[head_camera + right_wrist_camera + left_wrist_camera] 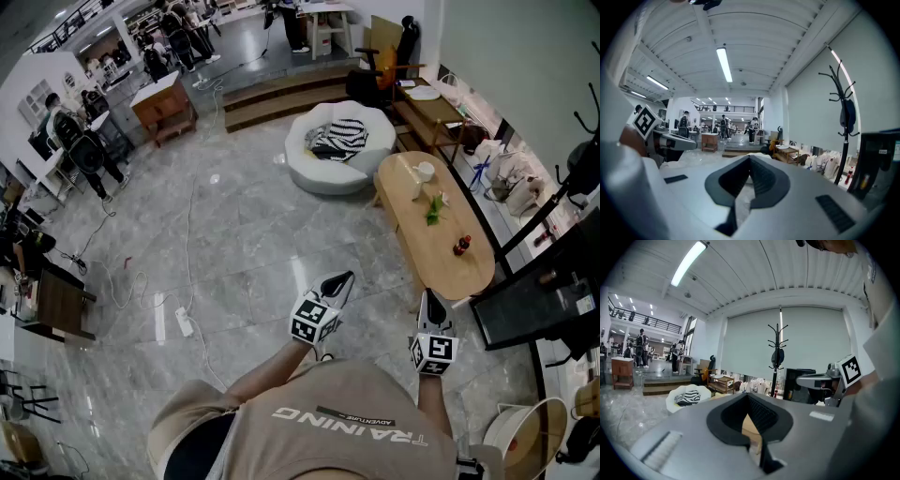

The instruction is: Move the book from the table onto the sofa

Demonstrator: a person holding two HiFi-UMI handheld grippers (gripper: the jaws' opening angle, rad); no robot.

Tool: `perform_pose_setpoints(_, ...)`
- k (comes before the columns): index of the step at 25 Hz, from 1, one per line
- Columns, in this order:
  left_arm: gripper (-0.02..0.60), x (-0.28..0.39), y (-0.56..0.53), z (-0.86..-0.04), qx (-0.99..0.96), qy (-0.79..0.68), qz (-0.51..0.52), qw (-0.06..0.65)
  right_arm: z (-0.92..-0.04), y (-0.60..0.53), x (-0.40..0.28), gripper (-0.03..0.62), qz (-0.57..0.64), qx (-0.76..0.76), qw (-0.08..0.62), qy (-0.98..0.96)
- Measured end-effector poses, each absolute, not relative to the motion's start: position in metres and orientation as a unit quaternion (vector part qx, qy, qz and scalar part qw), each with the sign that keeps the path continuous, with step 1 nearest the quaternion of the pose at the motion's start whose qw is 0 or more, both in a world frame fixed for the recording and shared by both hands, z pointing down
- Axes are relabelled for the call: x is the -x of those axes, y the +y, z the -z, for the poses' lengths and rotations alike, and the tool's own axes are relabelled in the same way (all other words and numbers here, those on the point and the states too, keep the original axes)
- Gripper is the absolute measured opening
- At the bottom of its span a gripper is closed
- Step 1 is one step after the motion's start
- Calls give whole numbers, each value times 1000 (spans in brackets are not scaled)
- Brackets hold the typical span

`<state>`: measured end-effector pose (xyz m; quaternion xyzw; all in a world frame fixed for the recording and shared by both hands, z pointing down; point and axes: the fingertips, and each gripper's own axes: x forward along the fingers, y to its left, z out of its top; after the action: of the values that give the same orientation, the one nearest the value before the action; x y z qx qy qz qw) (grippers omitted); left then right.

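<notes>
Head view, left tongs [341, 279] and right tongs [429, 299] both clenched, empty, near wooden table [427, 239]

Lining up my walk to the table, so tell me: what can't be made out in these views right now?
- The book: head view, none recognisable on the wooden table; the items there are too small to name.
- The table top: almost wholly hidden by the bodies of the left gripper and right gripper in their own views.
- The seat of the sofa: head view, partly under a striped cloth.
</notes>
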<state>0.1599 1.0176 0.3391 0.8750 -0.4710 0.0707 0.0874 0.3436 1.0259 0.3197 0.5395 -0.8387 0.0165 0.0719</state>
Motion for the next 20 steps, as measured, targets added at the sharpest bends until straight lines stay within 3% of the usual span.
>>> perform_pose_setpoints(11, -9, -153, 1020, -374, -872, -464, -78, 135, -338, 1030, -329, 5, -28, -520, 105, -847)
perform_pose_setpoints(20, -9, -132, 991, -373, -890, -428, -82, 135, -347, 1016, -314, 5, -54, -554, 108, -824)
